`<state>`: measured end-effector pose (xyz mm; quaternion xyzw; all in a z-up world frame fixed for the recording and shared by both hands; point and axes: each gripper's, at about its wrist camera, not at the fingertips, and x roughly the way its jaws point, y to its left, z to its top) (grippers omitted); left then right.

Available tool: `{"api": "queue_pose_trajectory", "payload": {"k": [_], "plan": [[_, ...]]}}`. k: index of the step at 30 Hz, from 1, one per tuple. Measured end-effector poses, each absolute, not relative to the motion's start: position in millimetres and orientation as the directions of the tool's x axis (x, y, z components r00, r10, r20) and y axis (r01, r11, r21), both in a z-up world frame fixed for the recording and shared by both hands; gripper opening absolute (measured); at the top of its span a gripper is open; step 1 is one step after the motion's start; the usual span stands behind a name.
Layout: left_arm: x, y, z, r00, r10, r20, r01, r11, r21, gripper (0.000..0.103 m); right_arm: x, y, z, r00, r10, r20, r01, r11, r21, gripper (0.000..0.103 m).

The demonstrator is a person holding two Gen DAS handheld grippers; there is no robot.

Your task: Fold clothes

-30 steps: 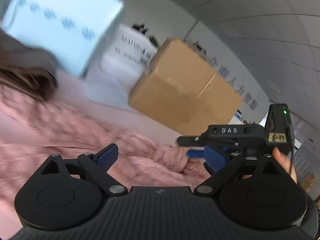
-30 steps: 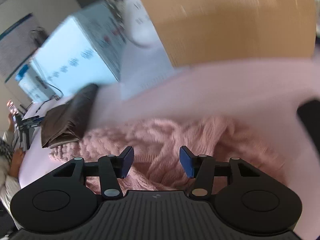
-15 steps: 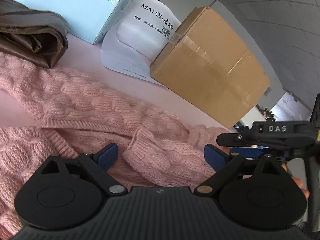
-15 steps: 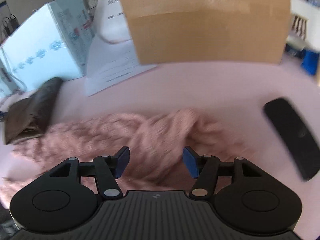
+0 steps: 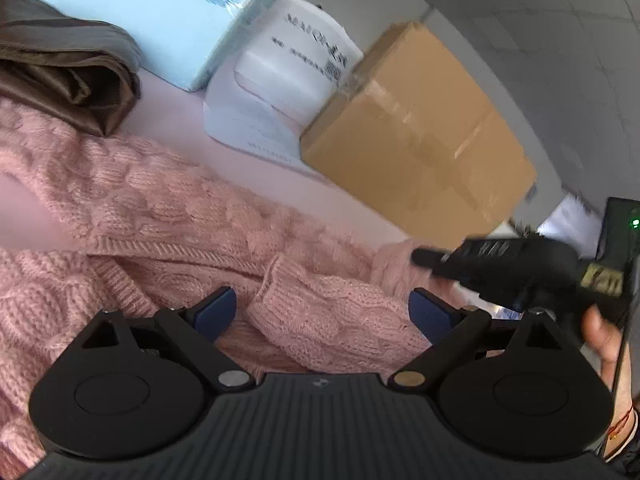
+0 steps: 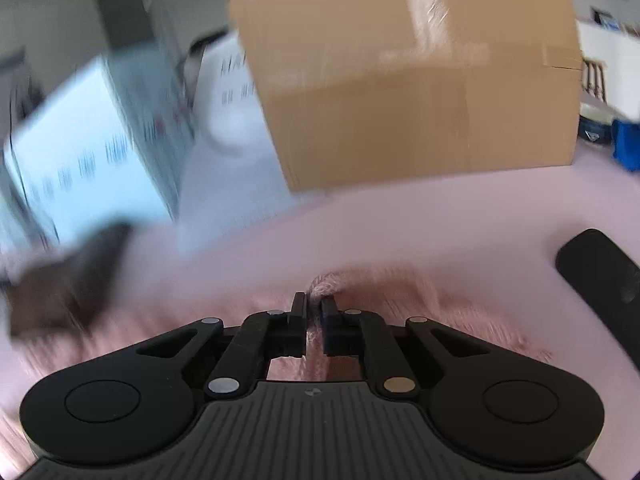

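Right gripper (image 6: pixel 314 314): pinched tight on a fold of the pink sweater (image 5: pixel 160 216).
Left gripper (image 5: pixel 324 314): jaws wide apart — cuff (image 5: pixel 304 292) between them, unpressed.
Sweater: spread on the pink table (image 6: pixel 420 232), near the cardboard box (image 5: pixel 420 136).

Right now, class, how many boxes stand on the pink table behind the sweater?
2. The light blue box stands far left, behind the folded brown cloth. The cardboard box stands to the right, past a white bag. Others may lie out of view.
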<state>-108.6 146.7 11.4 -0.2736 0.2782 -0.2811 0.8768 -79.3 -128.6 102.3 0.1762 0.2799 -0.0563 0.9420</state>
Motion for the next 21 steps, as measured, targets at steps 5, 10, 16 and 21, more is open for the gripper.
{"api": "queue_pose_trajectory", "payload": {"k": [5, 10, 16, 21], "plan": [[-111.4, 150.6, 11.1, 0.694, -0.645, -0.320, 0.341, 0.686, -0.643, 0.093, -68.4, -130.9, 113.3, 0.839, 0.023, -0.543, 0.260, 0.860, 0.438, 0.006], [-112.2, 151.2, 10.9, 0.702, -0.634, -0.325, 0.337, 0.697, -0.633, 0.093, -77.8, -147.3, 109.6, 0.894, 0.070, -0.443, 0.246, 0.749, 0.615, 0.006], [-115.8, 156.9, 9.6, 0.715, -0.625, -0.312, 0.325, 0.693, -0.644, 0.093, -69.7, -174.3, 115.2, 0.853, 0.188, -0.486, 0.147, 0.808, 0.571, 0.022], [-116.2, 153.6, 10.9, 0.714, -0.618, -0.329, 0.325, 0.709, -0.626, 0.093, -77.8, -188.0, 105.3, 0.812, 0.222, -0.540, 0.069, 0.882, 0.466, 0.046]]}}
